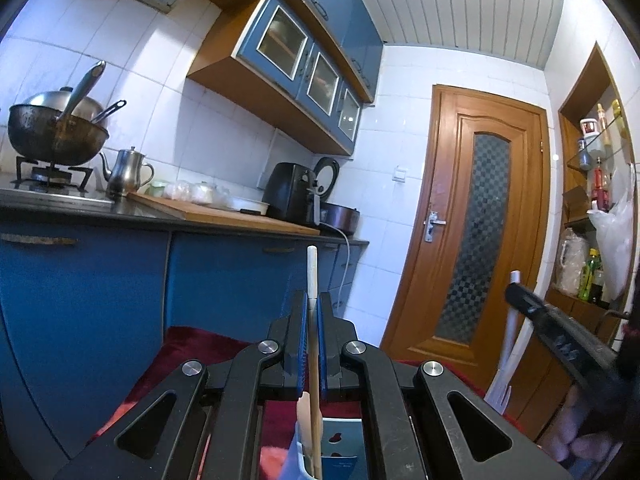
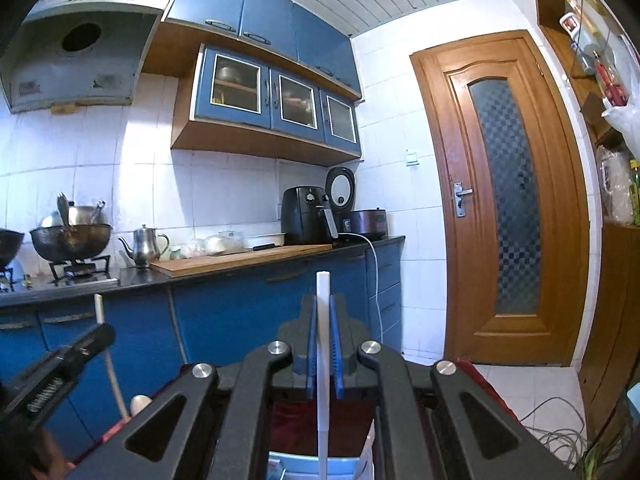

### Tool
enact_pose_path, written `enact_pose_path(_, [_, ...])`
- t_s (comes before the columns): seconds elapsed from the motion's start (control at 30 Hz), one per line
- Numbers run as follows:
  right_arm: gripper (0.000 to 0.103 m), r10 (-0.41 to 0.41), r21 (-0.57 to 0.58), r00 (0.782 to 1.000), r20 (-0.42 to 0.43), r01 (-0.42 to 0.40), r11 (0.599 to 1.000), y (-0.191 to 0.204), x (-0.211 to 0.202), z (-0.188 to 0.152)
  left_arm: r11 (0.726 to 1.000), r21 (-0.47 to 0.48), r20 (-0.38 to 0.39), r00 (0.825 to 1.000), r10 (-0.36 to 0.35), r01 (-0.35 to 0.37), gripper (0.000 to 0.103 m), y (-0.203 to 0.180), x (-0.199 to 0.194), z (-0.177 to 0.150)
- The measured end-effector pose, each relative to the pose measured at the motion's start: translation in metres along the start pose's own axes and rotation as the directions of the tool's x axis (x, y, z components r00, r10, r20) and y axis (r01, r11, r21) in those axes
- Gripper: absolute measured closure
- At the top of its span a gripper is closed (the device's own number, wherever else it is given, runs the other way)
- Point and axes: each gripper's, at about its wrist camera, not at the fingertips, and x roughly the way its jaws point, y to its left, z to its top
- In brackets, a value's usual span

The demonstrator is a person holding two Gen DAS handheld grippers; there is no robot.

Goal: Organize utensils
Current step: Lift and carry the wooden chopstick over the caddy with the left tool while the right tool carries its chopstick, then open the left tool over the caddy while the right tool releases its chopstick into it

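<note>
Nearby, door [image 2: 508, 200] beyond counter [image 2: 248, 258].

Both grippers held level, side by side: left gripper [image 1: 313, 304] jaws nipped tight on a thin upright handle, right gripper [image 2: 324, 308] jaws likewise pinched on an upright white handle, a hand [image 1: 576, 436] behind the right one

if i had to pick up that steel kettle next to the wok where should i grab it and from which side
Grip the steel kettle by its loop handle, on the side facing the wooden cutting board. It stands upright with the spout pointing at the wok, so come in level from the board side, jaws pinching the handle.
</note>
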Motion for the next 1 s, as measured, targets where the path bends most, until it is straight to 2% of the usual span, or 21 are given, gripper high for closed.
enact_pose_path(0.27, [0.094, 0.028, 0.013, 0.994, -0.110, -0.026, 1.000, -0.003, 0.012, -0.023, 1.000, -0.015, -0.009, 1.000, -0.006, 0.006, 0.099, 0.006, 0.003, 0.000])
enact_pose_path(0.33, [0.088, 0.037, 0.024, 0.992, -0.122, -0.034, 0.999, -0.005, 0.011, -0.024, 1.000, -0.020, -0.021, 1.000, -0.009, 0.008, 0.098, 0.006, 0.003, 0.001])
enact_pose_path(0.4, [0.078, 0.052, 0.039, 0.991, -0.124, -0.048, 0.998, -0.008, 0.008, -0.023, 0.999, -0.029, -0.038, 0.999, -0.016, 0.015, 0.089, 0.007, 0.004, 0.002])
enact_pose_path(0.5, [0.075, 0.068, 0.062, 0.991, -0.117, -0.061, 0.996, -0.012, 0.000, -0.019, 0.999, -0.047, -0.052, 0.998, -0.020, 0.018, 0.071, 0.009, 0.002, 0.002])
enact_pose_path(0.77, [0.070, 0.080, 0.115, 0.988, -0.130, -0.065, 0.991, -0.020, -0.029, -0.009, 0.995, -0.091, -0.128, 0.990, -0.062, 0.051, 0.071, 0.007, -0.009, 0.007])
enact_pose_path(1.0, [0.066, 0.109, 0.145, 0.982, -0.157, -0.086, 0.986, -0.018, -0.062, 0.000, 0.995, -0.078, -0.201, 0.977, -0.072, 0.058, 0.071, 0.002, -0.032, 0.013])
